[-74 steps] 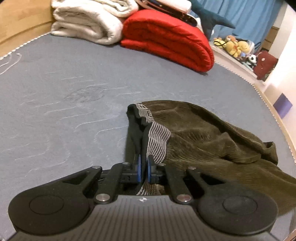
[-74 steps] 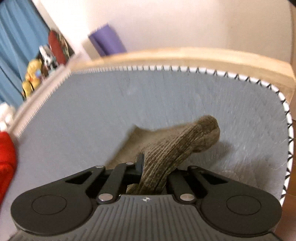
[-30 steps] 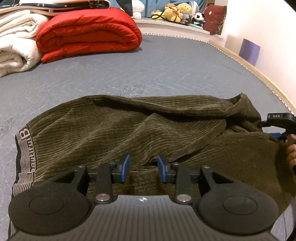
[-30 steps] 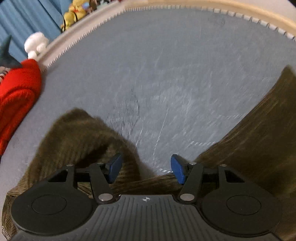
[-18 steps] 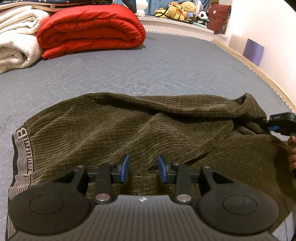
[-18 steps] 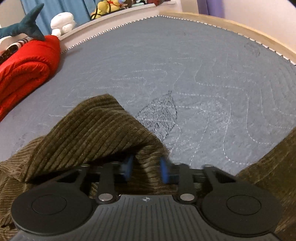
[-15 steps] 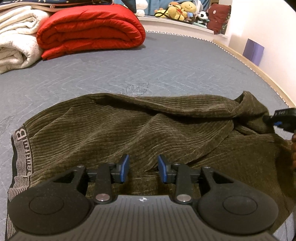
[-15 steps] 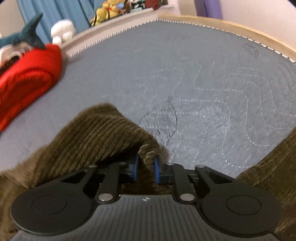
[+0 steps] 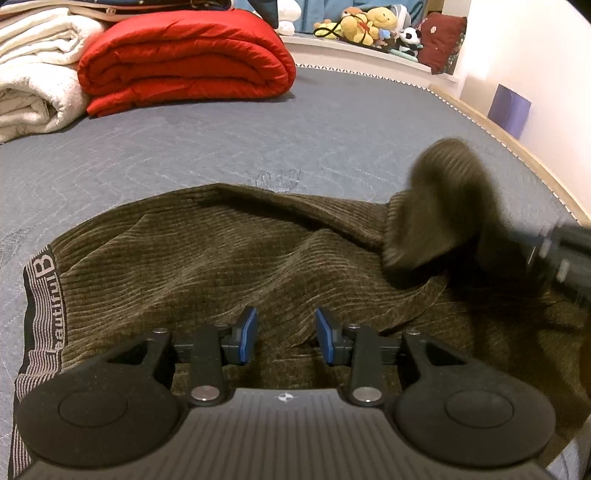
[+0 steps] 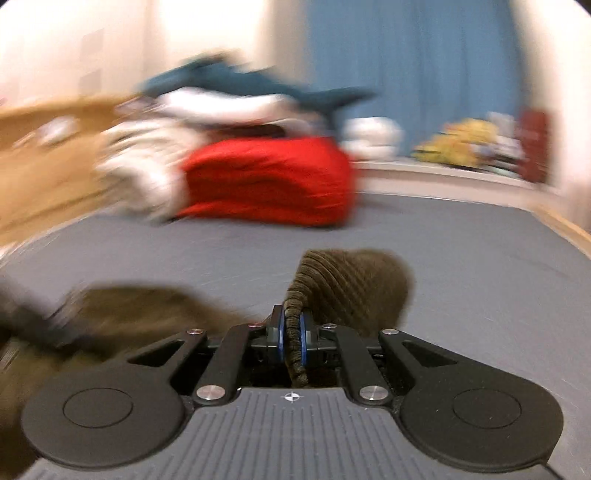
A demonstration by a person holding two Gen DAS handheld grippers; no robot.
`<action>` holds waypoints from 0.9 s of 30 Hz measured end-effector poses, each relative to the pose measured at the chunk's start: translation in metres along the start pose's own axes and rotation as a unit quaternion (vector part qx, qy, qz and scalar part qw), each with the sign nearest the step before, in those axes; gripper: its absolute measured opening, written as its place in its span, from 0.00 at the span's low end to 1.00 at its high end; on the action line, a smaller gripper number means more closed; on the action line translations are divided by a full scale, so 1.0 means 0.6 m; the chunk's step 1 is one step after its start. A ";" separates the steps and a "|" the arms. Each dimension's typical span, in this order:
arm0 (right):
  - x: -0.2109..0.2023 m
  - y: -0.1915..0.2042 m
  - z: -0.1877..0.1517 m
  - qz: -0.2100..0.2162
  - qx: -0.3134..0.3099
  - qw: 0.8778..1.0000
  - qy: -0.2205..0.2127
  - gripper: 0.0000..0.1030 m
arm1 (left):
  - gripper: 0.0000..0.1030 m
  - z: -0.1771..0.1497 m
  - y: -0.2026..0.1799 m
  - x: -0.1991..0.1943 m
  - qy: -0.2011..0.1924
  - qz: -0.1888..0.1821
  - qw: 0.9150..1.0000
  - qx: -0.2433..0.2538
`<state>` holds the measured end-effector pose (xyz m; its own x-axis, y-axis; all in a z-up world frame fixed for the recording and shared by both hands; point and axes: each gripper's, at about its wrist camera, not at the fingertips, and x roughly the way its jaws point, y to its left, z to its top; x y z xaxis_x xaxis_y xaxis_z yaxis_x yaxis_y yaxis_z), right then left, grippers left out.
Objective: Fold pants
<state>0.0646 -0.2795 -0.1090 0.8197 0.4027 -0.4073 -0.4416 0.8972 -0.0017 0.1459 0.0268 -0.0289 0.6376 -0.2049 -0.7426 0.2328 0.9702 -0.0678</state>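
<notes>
my left gripper (image 9: 284, 339) hangs low over the pants (image 9: 207, 258), its blue pads (image 9: 248, 334) spread apart with nothing between them. the pants lie rumpled across the grey mattress (image 9: 221, 147), olive corduroy, the waistband (image 9: 40, 295) with its printed lettering off to the left side of my left view.

my right gripper (image 10: 291, 341) is pressed tight on a rolled edge of the pants (image 10: 351, 291) — the cloth runs down between the pads and bunches up in a hump just beyond them. in the left view that same bit of cloth (image 9: 443, 199) is lifted clear of the mattress at the right, blurred, with the right gripper (image 9: 561, 258) a dark smear beside it.

at the far end of the mattress sit a folded red quilt (image 9: 184, 62) and a white blanket (image 9: 33, 85), touching each other. stuffed toys (image 9: 369, 24) line a ledge behind — the right view is too blurred to tell more.
</notes>
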 end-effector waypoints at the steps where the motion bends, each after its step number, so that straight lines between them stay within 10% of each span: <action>1: 0.006 0.013 -0.007 0.020 -0.016 0.999 0.020 0.08 | 0.39 0.000 0.000 0.001 0.001 0.001 1.000 0.000; 8: 0.017 -0.009 -0.015 0.049 0.028 0.997 0.055 0.19 | 0.44 0.000 0.006 -0.002 0.001 0.000 1.000 -0.002; 10: 0.004 -0.052 0.008 0.058 0.102 0.993 0.015 0.43 | 0.44 0.001 0.008 -0.002 0.001 0.000 1.000 -0.004; 16: -0.049 -0.199 -0.015 0.019 0.354 0.932 -0.077 0.48 | 0.44 0.001 0.007 -0.002 0.001 -0.001 1.000 -0.003; 22: 0.011 -0.240 -0.083 -0.062 0.436 0.891 0.110 0.51 | 0.44 0.002 0.008 -0.005 0.000 -0.001 1.000 -0.004; 24: 0.028 -0.245 -0.109 -0.037 0.479 0.866 0.135 0.59 | 0.44 0.002 0.009 -0.005 0.000 0.000 1.000 -0.004; 27: 0.034 -0.242 -0.117 -0.024 0.489 0.862 0.135 0.61 | 0.44 0.003 0.007 -0.002 0.003 0.001 1.000 -0.002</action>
<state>0.1201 -0.4142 -0.1812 0.6549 0.4223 -0.6267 0.2173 0.6890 0.6914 0.1473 0.0307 -0.0271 0.6337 -0.2021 -0.7467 0.2287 0.9711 -0.0687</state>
